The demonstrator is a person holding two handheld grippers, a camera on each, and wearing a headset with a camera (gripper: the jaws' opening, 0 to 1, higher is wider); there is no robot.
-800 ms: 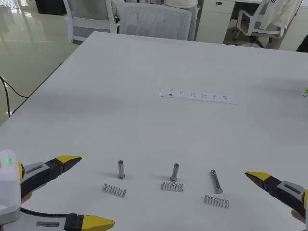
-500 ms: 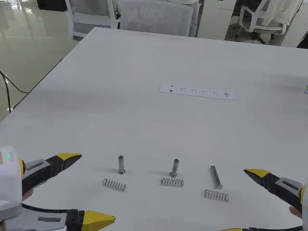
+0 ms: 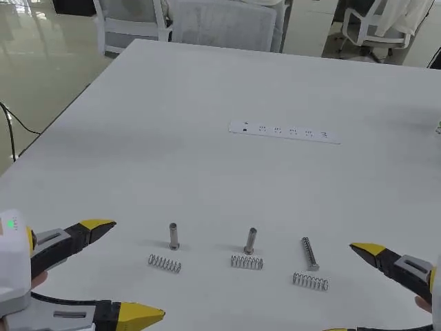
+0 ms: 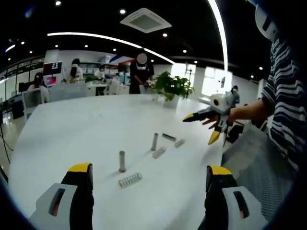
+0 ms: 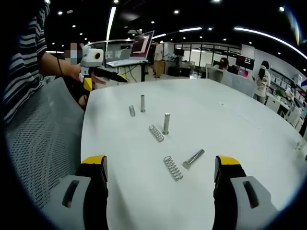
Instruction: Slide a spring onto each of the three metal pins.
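Three short metal pins stand in a row near the front of the white table [image 3: 207,103]. The left pin [image 3: 173,235] and middle pin [image 3: 251,241] are upright; the right pin [image 3: 309,253] lies on its side. A loose spring lies in front of each: left spring [image 3: 165,263], middle spring [image 3: 247,262], right spring [image 3: 310,281]. My left gripper [image 3: 127,270] hovers open left of the row, nothing between its jaws. My right gripper [image 3: 351,289] hangs open to the right of the lying pin [image 5: 193,158] and its spring [image 5: 172,168]. From the left gripper view the nearest pin [image 4: 122,161] and spring [image 4: 130,179] lie just ahead.
A white power strip [image 3: 284,132] lies mid-table, beyond the pins. Office chairs [image 3: 220,24] stand at the far edge. The table's left edge drops to the floor. People and a potted plant [image 4: 172,86] are far off in the background.
The head camera has tilted slightly. Pins, springs and both grippers keep their places.
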